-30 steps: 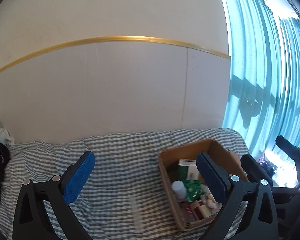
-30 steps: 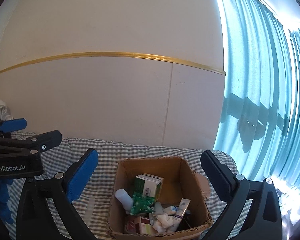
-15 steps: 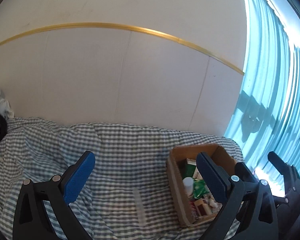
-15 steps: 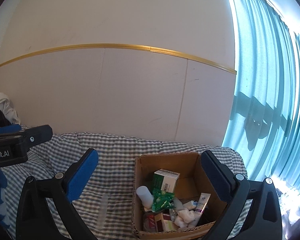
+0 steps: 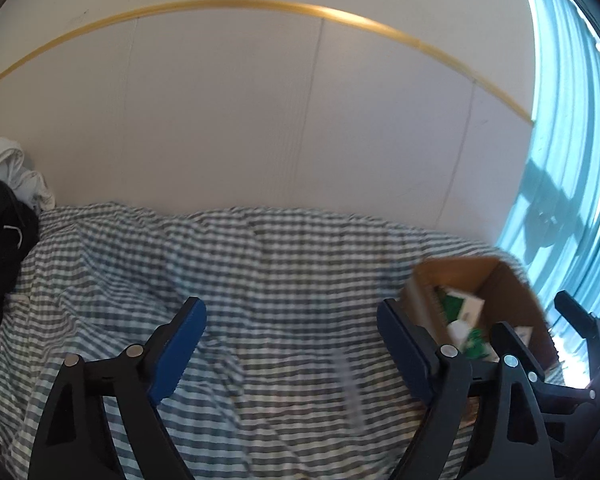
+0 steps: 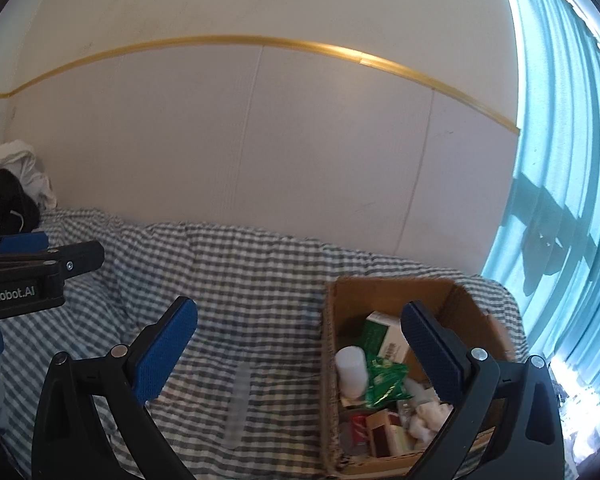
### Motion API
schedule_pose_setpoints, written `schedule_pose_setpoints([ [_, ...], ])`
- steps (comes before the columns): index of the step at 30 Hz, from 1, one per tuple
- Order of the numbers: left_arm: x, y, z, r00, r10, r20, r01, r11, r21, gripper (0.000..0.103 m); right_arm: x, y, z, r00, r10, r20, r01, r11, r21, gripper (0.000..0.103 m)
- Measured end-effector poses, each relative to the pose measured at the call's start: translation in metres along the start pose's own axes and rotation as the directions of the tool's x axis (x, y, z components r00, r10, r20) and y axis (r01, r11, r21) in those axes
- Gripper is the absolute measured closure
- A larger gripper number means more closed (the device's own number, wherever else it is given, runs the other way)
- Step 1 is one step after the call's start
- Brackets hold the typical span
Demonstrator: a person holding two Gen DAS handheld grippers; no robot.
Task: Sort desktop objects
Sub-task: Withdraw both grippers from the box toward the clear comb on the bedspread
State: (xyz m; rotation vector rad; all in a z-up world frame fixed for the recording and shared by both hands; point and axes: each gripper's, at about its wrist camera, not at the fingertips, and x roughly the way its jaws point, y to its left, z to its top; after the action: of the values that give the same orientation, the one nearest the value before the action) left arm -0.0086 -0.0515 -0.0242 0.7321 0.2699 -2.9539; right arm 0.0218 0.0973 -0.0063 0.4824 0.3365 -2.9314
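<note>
An open cardboard box (image 6: 388, 285) sits on the checked cloth at the right. It holds a green-and-white carton (image 6: 382, 336), a white bottle (image 6: 352, 364), a green packet (image 6: 385, 376) and other small items. In the left wrist view the same box (image 5: 460, 269) is blurred. A clear plastic tube (image 6: 238, 398) lies flat on the cloth left of the box. My right gripper (image 6: 298, 344) hovers open and empty over the tube and the box's left wall. My left gripper (image 5: 292, 338) is above bare cloth with its jaws closing and nothing between them.
The checked cloth (image 6: 260, 280) covers the whole surface and is rumpled at the left. Black and white clothes (image 5: 4, 232) are piled at the far left against the pale wall. A teal curtain (image 6: 572, 200) hangs at the right, just beyond the box.
Both views have sunk and swung left, so the box has slid rightward and more cloth shows. My left gripper's jaws now stand closer together. The right gripper's jaws are unchanged.
</note>
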Motion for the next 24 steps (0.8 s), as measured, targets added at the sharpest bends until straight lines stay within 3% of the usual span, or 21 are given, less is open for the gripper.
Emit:
schedule_pose_setpoints([
  [4,0.025,0.011,-0.013,0.999,0.028,-0.038,-0.028,1.0,0.001,0.022,0.024,0.02,-0.017,0.998,0.033,-0.061,-0.034,0.999,-0.025,0.007],
  [14,0.088,0.023,-0.051,0.982,0.007,-0.189,-0.009,1.0,-0.007,0.027,0.082,0.051,-0.068,0.971,0.083,-0.226,-0.097,0.994,-0.053,0.03],
  [24,0.143,0.025,-0.083,0.948,-0.006,-0.319,0.003,1.0,-0.01,0.037,0.137,0.061,-0.116,0.917,0.109,-0.383,-0.145,0.987,-0.065,0.032],
])
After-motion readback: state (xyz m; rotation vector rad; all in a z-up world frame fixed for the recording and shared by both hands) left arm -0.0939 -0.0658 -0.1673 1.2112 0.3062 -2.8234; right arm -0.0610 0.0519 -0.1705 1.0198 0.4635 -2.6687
